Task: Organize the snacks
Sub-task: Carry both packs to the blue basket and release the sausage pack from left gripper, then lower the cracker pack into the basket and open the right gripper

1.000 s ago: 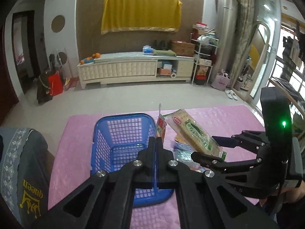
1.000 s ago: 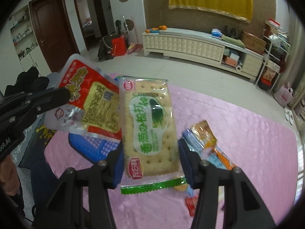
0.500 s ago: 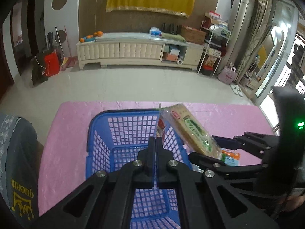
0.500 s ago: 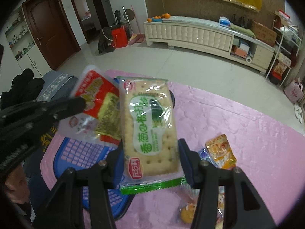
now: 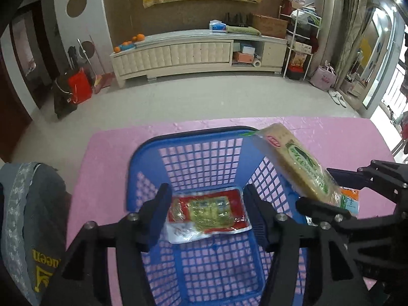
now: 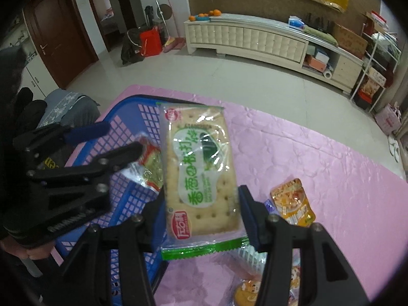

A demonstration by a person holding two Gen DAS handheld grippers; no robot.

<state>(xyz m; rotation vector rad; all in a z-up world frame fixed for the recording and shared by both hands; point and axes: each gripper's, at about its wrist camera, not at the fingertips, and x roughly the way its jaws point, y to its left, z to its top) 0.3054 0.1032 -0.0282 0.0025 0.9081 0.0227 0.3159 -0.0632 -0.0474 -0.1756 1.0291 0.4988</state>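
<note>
My left hand-held gripper (image 5: 206,214) hangs over the blue basket (image 5: 142,158), its jaws opening; the red snack packet (image 5: 207,215) lies between them on the basket floor, untouched by the pads. My right hand-held gripper (image 6: 201,214) is clamped on the cracker pack (image 6: 201,170), held upright just beside the basket's rim above the pink surface (image 6: 318,158), where an orange sachet (image 6: 293,204) lies.

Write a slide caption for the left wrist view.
Left tool opening over the blue basket, red snack packet released inside; right tool holds the cracker pack alongside.
</note>
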